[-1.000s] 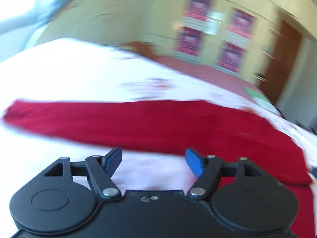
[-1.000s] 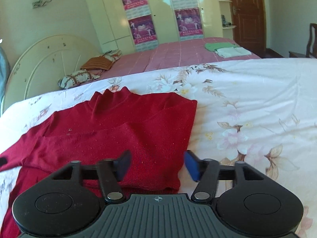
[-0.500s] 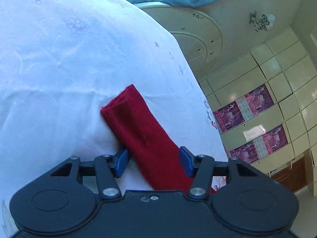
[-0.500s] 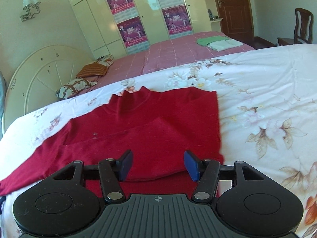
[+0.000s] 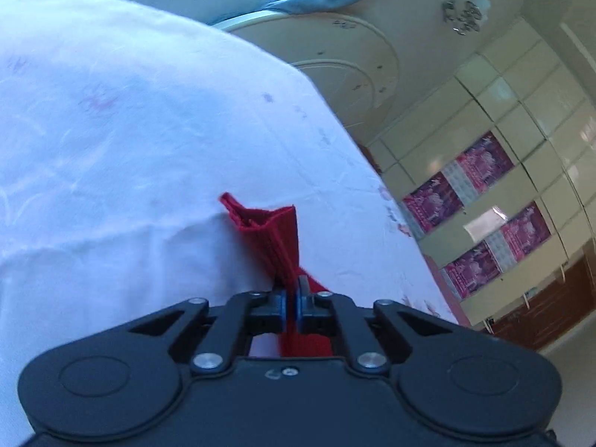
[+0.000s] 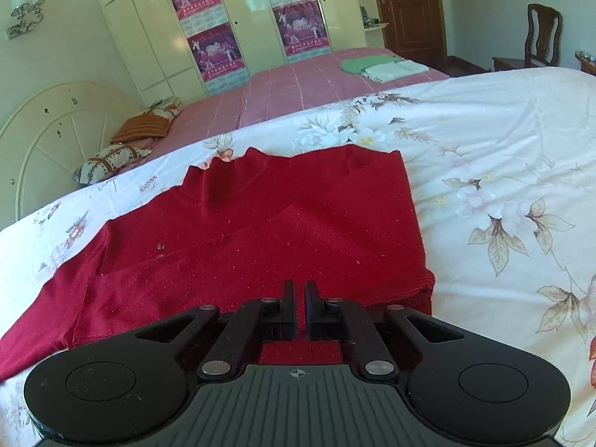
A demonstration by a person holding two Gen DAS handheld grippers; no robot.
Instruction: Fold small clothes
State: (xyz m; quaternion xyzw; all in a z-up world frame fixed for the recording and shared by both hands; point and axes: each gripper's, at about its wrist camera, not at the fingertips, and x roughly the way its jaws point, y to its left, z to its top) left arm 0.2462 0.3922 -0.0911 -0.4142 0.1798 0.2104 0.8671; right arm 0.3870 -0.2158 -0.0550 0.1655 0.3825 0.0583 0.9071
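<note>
Left gripper (image 5: 291,303) clamped on the cuff end of the red sweater's sleeve (image 5: 273,234), jaws just closed in from wide, ribbed cuff now bunched and standing up ahead of the pads. Right gripper (image 6: 298,309) also just closed, jaws nearly together low over the red sweater (image 6: 260,231) near its hem; pinching a fold of knit likely but cannot tell for sure, contact hidden under the fingers. Both were spread half a second ago, so read as grasp step done, fold move next. Left tool rolled hard, view tilted so the floral bedsheet (image 5: 130,130) fills the left and the wardrobe posters (image 5: 480,223) sit sideways at right; pointing gently down along the sleeve. Right tool level in roll, pitched down steeper, looking across the sweater body toward the collar. Sweater lying flat on the sheet, one side already folded over to a straight edge at right, long sleeve stretched out to the left. Beyond: a pink bed (image 6: 298,85) with a green and white folded pile (image 6: 383,67), round headboard (image 6: 56,138).
</note>
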